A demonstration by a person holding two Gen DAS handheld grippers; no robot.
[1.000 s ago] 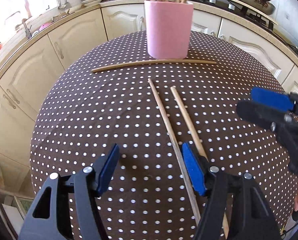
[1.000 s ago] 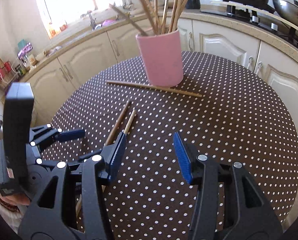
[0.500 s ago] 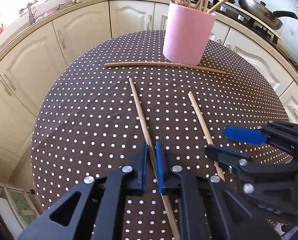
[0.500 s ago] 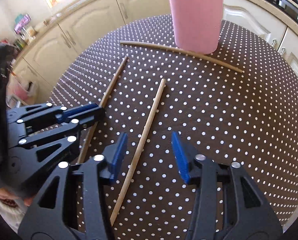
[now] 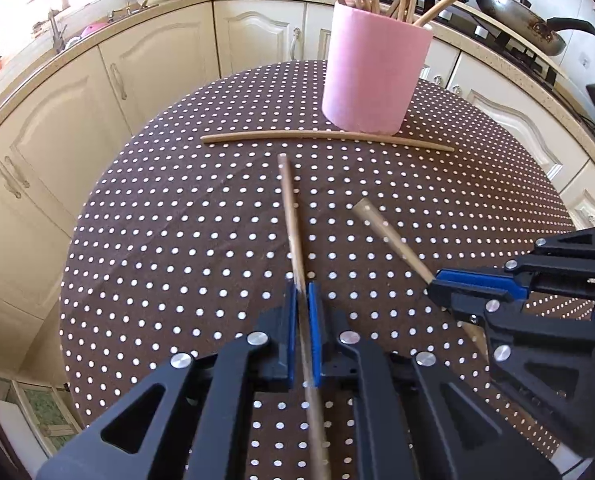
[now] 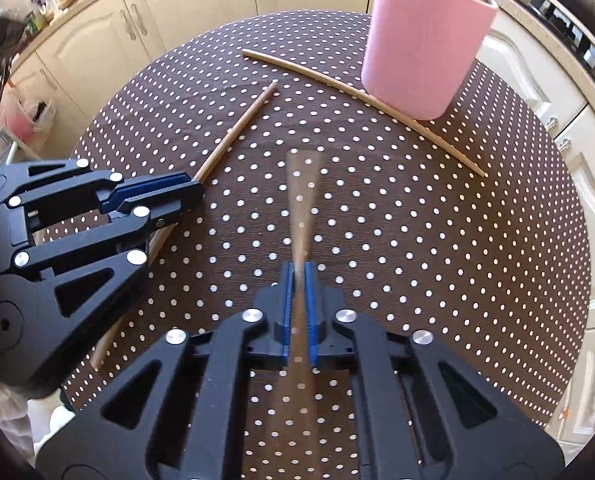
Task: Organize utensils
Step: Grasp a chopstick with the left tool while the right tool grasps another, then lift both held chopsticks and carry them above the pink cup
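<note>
A: Chopsticks first, from the left wrist view. Where is the one in the left gripper (image 5: 302, 304) pointing?

B: Left stick (image 5: 291, 216) is running along the fingers toward twelve o'clock, its tip ending just short of the loose stick (image 5: 325, 136) that is lying crosswise. The jaws have just been closing and are now pinching the stick between the blue pads. The cup (image 5: 373, 76) is standing at about one o'clock, past that crosswise stick.

A: And the other hand there?

B: At three o'clock the right gripper (image 5: 435, 286) is clamping the right stick (image 5: 389, 240), which is slanting toward eleven o'clock.

A: Now the right wrist view.

B: Right gripper (image 6: 297, 276) jaws have just been closing too and are pinching the right stick (image 6: 302, 208), blurred, aiming at twelve. The cup (image 6: 421, 52) is sitting at one o'clock on the table (image 6: 457, 260). The left gripper (image 6: 195, 194) at nine o'clock is gripping the left stick (image 6: 237, 128), which is angling toward one.

A: So which is nearer the cup?

B: I'm judging the right one, though both sticks are needing tipping upright.
</note>
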